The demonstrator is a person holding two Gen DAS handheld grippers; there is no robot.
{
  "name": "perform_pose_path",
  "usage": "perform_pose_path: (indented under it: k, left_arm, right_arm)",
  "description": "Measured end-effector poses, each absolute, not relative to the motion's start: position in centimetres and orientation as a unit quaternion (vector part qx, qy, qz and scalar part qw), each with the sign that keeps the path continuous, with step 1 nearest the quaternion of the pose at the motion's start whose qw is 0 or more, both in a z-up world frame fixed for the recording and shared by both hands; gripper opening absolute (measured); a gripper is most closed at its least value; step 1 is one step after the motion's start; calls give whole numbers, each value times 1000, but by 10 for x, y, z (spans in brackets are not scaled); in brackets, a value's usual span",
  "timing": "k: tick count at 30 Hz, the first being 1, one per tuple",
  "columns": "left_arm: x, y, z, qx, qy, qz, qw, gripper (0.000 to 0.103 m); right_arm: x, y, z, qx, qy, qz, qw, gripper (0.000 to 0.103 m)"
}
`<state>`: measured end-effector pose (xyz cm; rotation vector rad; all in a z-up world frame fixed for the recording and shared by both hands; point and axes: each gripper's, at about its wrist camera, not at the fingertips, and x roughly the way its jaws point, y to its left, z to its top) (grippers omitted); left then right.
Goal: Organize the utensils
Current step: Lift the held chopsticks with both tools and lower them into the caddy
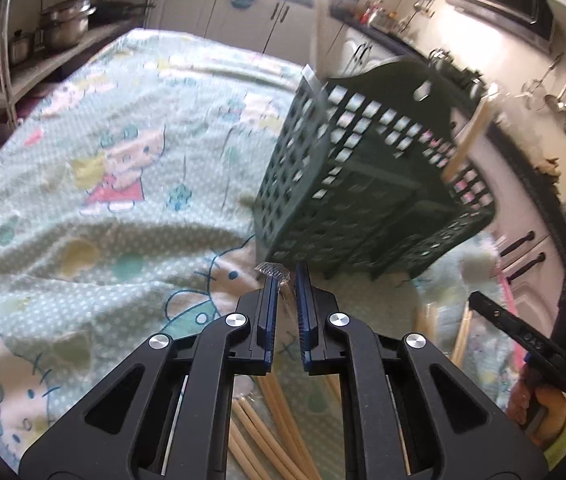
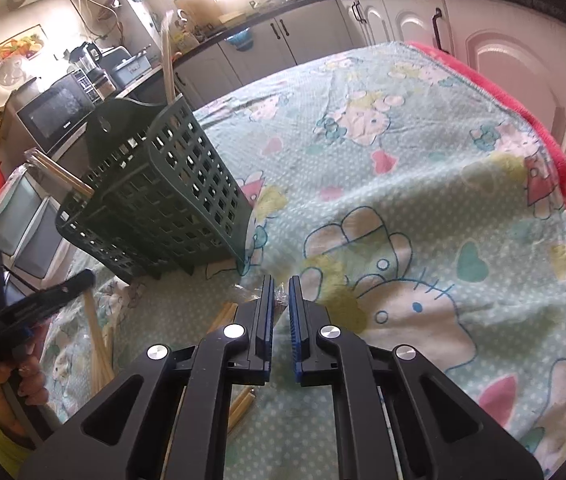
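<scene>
Kitchen cabinets ring a desk draped in a mint cartoon-print blanket [image 2: 423, 184], where a dark green slotted plastic utensil basket [image 1: 367, 184] stands tilted. By the look of it, sorting is barely under way: only a couple of pale wooden chopsticks [image 1: 469, 136] poke from the basket, while a loose bundle of wooden chopsticks in clear wrap [image 1: 275, 432] lies on the blanket in front of the basket. The left gripper [image 1: 285, 280] and right gripper [image 2: 281, 286] hover just above that bundle, jaws narrowed almost together, each seemingly pinching a scrap of clear wrap; the basket is just beyond them.
</scene>
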<state>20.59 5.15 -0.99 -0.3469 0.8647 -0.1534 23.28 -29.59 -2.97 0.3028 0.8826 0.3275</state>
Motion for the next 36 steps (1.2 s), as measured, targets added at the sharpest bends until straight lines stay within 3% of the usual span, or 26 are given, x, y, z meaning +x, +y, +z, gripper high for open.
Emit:
perform_pose_path:
  k: [36]
  left_arm:
    - [196,15,144,-131,260,-155,944,3]
  right_arm:
    - [192,-255,143,61,219,259,939,5]
